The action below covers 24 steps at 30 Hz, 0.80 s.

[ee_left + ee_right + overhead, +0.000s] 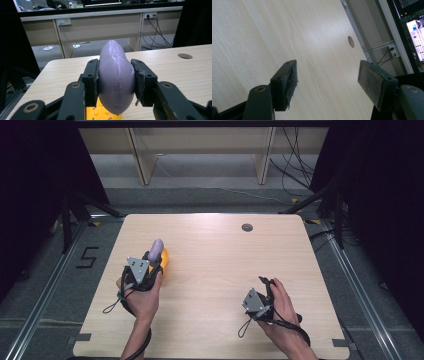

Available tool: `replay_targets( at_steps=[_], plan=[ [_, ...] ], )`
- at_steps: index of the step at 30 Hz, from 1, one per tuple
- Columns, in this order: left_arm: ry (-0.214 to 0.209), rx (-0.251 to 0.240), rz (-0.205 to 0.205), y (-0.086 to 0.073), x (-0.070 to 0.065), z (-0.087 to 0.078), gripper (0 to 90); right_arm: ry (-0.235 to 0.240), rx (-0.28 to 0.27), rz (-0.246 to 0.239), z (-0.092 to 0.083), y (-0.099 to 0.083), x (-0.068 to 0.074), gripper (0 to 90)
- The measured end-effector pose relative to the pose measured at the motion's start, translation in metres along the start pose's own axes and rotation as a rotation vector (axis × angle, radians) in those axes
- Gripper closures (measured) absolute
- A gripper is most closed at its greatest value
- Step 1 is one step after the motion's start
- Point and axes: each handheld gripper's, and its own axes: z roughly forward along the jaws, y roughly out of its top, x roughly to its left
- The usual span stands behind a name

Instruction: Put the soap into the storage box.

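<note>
The purple eggplant-shaped toy [116,77] sits clamped between the two black pads of the left gripper [116,81], which squeeze its wide belly from either side so that the tapered tip points up and away from the hand. The hold is around the thickest part, probably because that gives the pads the most surface to press against and keeps the smooth, rounded body from slipping out. Directly under it lies a yellow piece with small holes [103,113], and the toy's lower end hangs just over or against that piece; whether the two touch cannot be told. In the high view the toy [156,249] stands at the left side of the wooden table [225,265], rising from the left gripper [154,266] with the yellow piece [165,260] just beside it. That view gives the layout, but not the grip itself, which the left gripper view makes plain. The right gripper [265,282] rests well apart at the table's right side, seemingly waiting; the right gripper view shows its pads [287,80] spread wide with bare wood between them, holding nothing, and the round cable hole [351,41] farther off.
</note>
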Motion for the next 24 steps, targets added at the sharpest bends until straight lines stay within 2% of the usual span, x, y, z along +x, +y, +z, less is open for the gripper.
replay_targets(
  at_steps=[10, 24],
  plan=[
    [0.033, 0.003, -0.033, -0.007, 0.014, 0.009, 58.9, 0.002, 0.004, -0.003, 0.000, 0.000, 0.001, 32.7],
    [0.044, 0.043, -0.024, -0.020, 0.014, 0.026, 58.9, 0.006, 0.003, 0.001, 0.000, 0.000, 0.001, 32.8]
  ],
)
